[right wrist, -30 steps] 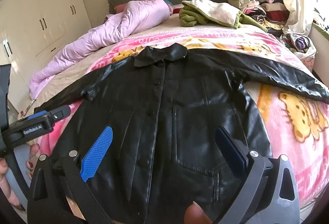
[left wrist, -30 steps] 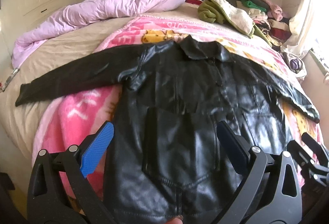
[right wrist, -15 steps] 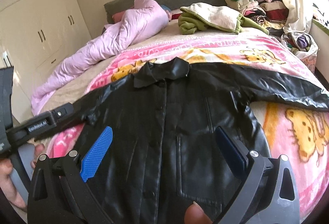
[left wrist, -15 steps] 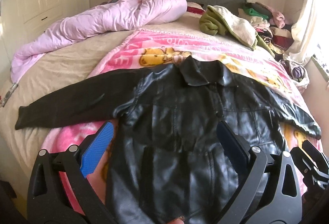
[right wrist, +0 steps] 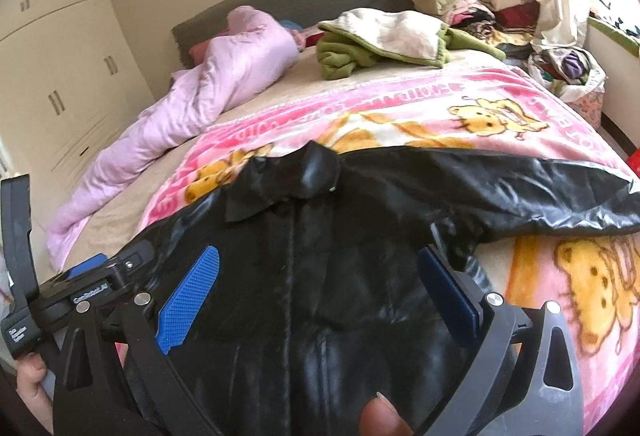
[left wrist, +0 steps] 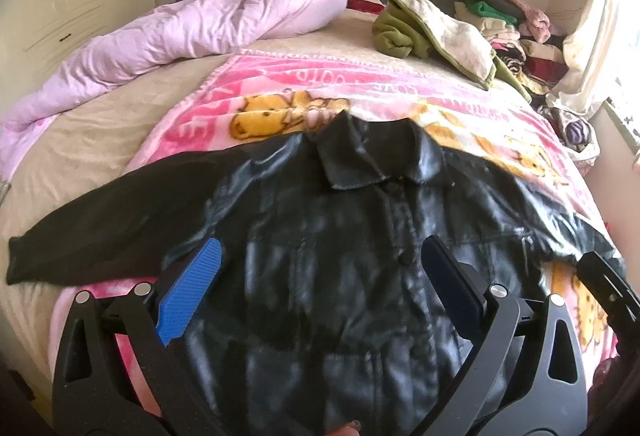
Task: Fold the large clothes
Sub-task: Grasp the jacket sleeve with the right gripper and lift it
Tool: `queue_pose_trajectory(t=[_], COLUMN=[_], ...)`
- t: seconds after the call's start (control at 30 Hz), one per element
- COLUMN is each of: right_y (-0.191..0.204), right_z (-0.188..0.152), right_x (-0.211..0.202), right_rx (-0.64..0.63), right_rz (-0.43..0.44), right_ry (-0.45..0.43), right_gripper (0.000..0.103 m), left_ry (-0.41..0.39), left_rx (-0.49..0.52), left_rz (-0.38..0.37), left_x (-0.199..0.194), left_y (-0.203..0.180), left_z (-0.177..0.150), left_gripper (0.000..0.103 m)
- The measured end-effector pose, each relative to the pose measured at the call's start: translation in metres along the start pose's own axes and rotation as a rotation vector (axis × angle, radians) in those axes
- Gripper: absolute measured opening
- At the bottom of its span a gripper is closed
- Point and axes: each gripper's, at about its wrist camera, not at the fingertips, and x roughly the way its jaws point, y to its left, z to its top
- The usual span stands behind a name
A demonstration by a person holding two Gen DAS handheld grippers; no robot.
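A black leather jacket (left wrist: 340,236) is lying front-up across the middle of both frames, spread on a pink cartoon-bear blanket (left wrist: 280,84) that is covering the bed (left wrist: 80,140). Its collar (left wrist: 372,156) is pointing toward the top of the frame and its sleeves are stretching out to the left and right edges.

The left claw (left wrist: 320,296) is sitting open at the bottom of the left wrist view, its blue pads wide apart with nothing between them, above the jacket's body. The right claw (right wrist: 320,296) is likewise open and empty in the lower part of the right wrist view.

Writing: the blanket's border is carrying pink lettering, upside down and too blurred to read. At the lower left of the right wrist view, the other claw's black body is bearing a white label that seems to read "GenRobot.AI"; a smaller label below it is not legible.

Only the right wrist view is showing a hand (right wrist: 36,388) gripping that tool at the lower left corner. Only the left wrist view is showing the full left sleeve end (left wrist: 32,256) at the left edge. Both are showing a lilac duvet (left wrist: 200,24), a green and cream garment (left wrist: 432,32), stacked clothes (left wrist: 512,20) at the upper right, and white cupboards (right wrist: 60,76) at the upper left.
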Motion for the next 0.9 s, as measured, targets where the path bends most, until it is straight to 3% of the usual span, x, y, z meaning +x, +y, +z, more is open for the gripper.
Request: queue_pose_trajectory(t=[0.23, 0.47, 0.73, 0.9], right_y=[-0.043, -0.099, -0.169, -0.218], right_z=[0.024, 0.035, 0.030, 0.020], right_x=[0.019, 0.030, 0.034, 0.037], right_rx=[0.106, 0.239, 0.392, 0.527], right_rz=[-0.069, -0.158, -0.259, -0.323], right_ry=[-0.002, -0.007, -0.019, -0.020], right_gripper=[0.099, 0.099, 0.099, 0.099], left_ry=[0.018, 0.049, 0.056, 0.111], left_rx=[-0.050, -0.082, -0.008, 0.070], left_rz=[-0.010, -0.012, -0.026, -0.050], left_x=[0.023, 0.047, 0.066, 0.087], left_y=[-0.003, -0.008, -0.031, -0.047], left_z=[0.022, 0.023, 0.006, -0.011], left_gripper=[0.094, 0.094, 0.094, 0.094])
